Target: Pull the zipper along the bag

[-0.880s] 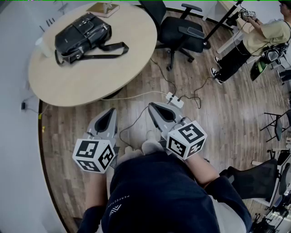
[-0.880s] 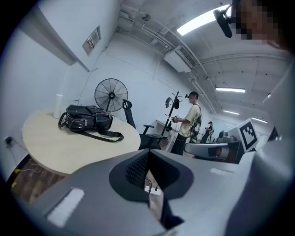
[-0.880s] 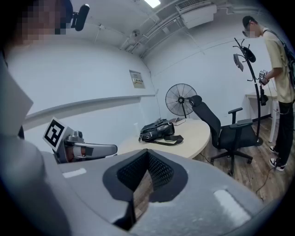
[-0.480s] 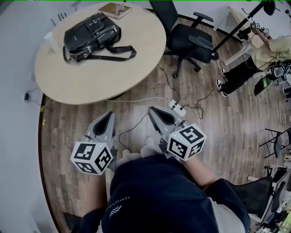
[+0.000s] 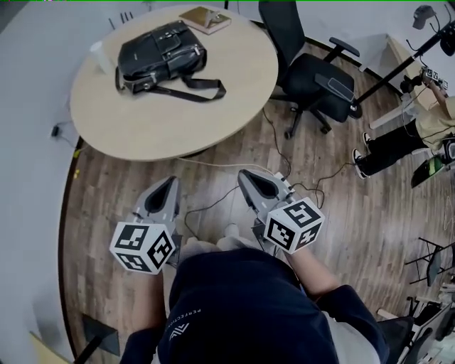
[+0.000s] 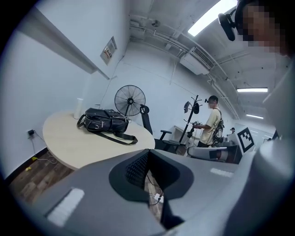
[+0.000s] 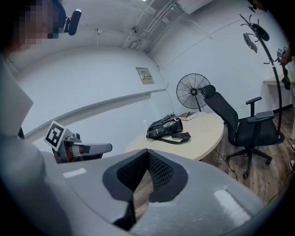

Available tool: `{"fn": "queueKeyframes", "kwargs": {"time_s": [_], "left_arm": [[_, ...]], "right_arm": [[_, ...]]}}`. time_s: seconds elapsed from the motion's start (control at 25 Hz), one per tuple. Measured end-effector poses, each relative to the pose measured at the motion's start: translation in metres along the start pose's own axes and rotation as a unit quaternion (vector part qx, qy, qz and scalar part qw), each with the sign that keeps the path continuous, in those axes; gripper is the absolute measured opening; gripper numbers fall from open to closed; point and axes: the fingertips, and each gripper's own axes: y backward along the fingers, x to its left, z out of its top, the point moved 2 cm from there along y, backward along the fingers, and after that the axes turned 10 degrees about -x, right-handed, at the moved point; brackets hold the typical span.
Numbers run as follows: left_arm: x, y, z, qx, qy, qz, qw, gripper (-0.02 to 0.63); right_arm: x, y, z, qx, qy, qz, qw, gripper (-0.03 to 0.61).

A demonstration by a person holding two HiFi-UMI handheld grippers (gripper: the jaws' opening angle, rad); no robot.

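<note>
1. Your left gripper (image 5: pixel 169 183) and right gripper (image 5: pixel 246 174) sit side by side at the lower centre of the head view. They are apart from each other, over the wood floor (image 5: pixel 213 160), and both point up the frame. The bag (image 5: pixel 160 55) is well apart from both, in the upper left of the frame and almost straight up from your left gripper.
2. In the left gripper view your left gripper (image 6: pixel 147 154) has its jaws closed together with nothing between them. In the right gripper view your right gripper (image 7: pixel 147 154) is closed and empty too. Neither touches anything.
3. Just past your right gripper's tip, a power strip (image 5: pixel 282 186) lies on the floor with cables running from it.
4. Further up is the round table (image 5: pixel 178 121). The bag lies on its far left part, with the strap (image 5: pixel 202 89) trailing right across the top.
5. A book (image 5: pixel 205 19) lies at the table's far edge, just beyond the bag. A chair (image 5: pixel 316 75) stands to the table's right.
</note>
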Motion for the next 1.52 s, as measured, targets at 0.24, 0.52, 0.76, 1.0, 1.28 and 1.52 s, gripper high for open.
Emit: {"fn": "queueKeyframes", "kwargs": {"time_s": [0.24,0.52,0.76,1.0,1.28,1.52], "left_arm": [[-0.022,-0.007,-0.006,-0.001,0.004,0.021,0.9998,0.014],[-0.034,-0.019,-0.004,-0.002,0.004,0.009,0.9999,0.014],[-0.046,-0.031,0.003,-0.018,-0.009,0.005,0.9998,0.015],[-0.04,-0.04,0.005,-0.015,-0.021,0.012,0.9996,0.025],[-0.022,-0.064,0.01,-0.01,-0.033,0.006,0.9994,0.028],[0.019,-0.1,0.021,-0.008,-0.031,-0.007,0.9995,0.028]], "right_arm": [[-0.013,0.003,-0.002,0.021,-0.002,0.041,0.999,0.002],[-0.017,0.005,0.003,0.014,0.009,0.055,0.998,0.002],[-0.024,0.004,0.016,-0.001,0.017,0.057,0.998,0.002],[-0.034,-0.002,0.017,-0.006,0.022,0.047,0.999,0.003],[-0.048,-0.023,0.021,-0.004,0.024,0.041,0.999,0.003],[-0.062,-0.064,0.031,-0.005,0.042,0.021,0.999,0.005]]}}
